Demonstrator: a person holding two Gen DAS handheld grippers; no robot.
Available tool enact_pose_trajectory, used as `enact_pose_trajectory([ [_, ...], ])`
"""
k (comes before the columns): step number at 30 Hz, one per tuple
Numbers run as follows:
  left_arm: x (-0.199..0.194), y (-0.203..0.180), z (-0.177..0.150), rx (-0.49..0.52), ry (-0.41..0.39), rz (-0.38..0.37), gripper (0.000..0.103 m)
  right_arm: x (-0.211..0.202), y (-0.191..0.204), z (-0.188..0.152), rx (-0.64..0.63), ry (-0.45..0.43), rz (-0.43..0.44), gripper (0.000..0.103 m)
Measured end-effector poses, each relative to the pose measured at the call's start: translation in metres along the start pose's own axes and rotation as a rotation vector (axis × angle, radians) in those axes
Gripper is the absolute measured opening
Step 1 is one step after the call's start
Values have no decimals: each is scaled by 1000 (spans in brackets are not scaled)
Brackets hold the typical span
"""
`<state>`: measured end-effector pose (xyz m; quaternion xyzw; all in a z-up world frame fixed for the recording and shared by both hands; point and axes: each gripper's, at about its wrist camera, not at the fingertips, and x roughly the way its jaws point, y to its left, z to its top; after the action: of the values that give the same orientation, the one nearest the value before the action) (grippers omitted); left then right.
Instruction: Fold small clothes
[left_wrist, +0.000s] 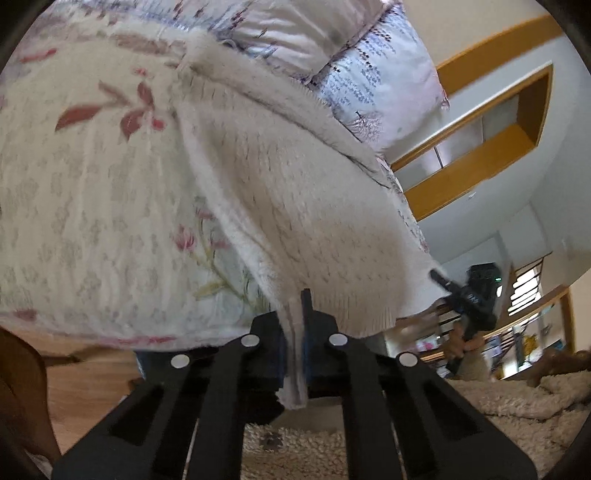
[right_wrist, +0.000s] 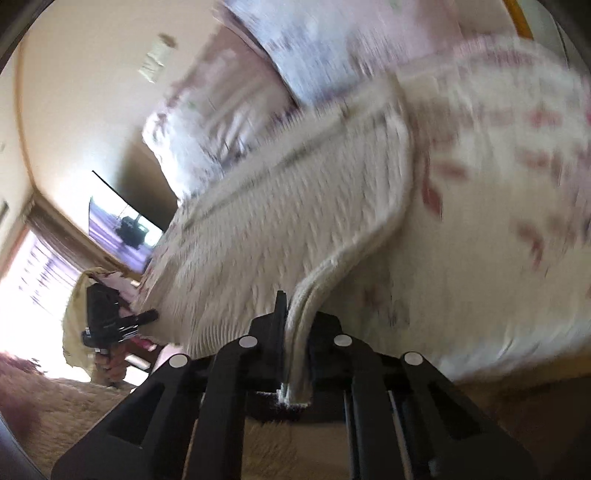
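- Pinched cloth edge sits nearest the lens: the left gripper (left_wrist: 295, 332) is clamped tight on a hem of the white knit garment (left_wrist: 295, 192).
- Floral bedspread (left_wrist: 92, 192) lies under the garment, which stretches between both claws, partly lifted.
- Soft, light and floppy by the look of it; corners or hems seem the best holds.
- Right gripper (right_wrist: 295, 332) is likewise closed hard on a doubled ribbed edge.
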<state>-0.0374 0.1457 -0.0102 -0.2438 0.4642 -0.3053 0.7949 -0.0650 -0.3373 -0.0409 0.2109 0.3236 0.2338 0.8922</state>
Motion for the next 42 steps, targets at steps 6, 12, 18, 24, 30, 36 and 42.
enact_pose_trajectory([
  [6,-16,-7,31,51,-106,63,6,-15,24,17,-173,-195,-171,8],
  [12,-32,-8,67,46,-226,126,6,-11,39,30,-269,-335,-270,8],
  [18,-38,-24,108,107,-324,210,6,-4,50,52,-324,-402,-340,8],
  [24,-32,-42,153,164,-379,269,6,13,60,91,-353,-445,-383,8],
  [30,-25,-48,191,181,-407,309,6,33,65,122,-375,-470,-425,8],
  [36,-11,-46,231,171,-437,330,6,60,60,155,-374,-483,-458,8],
  [42,29,-13,268,62,-417,342,6,108,39,180,-336,-415,-484,8],
])
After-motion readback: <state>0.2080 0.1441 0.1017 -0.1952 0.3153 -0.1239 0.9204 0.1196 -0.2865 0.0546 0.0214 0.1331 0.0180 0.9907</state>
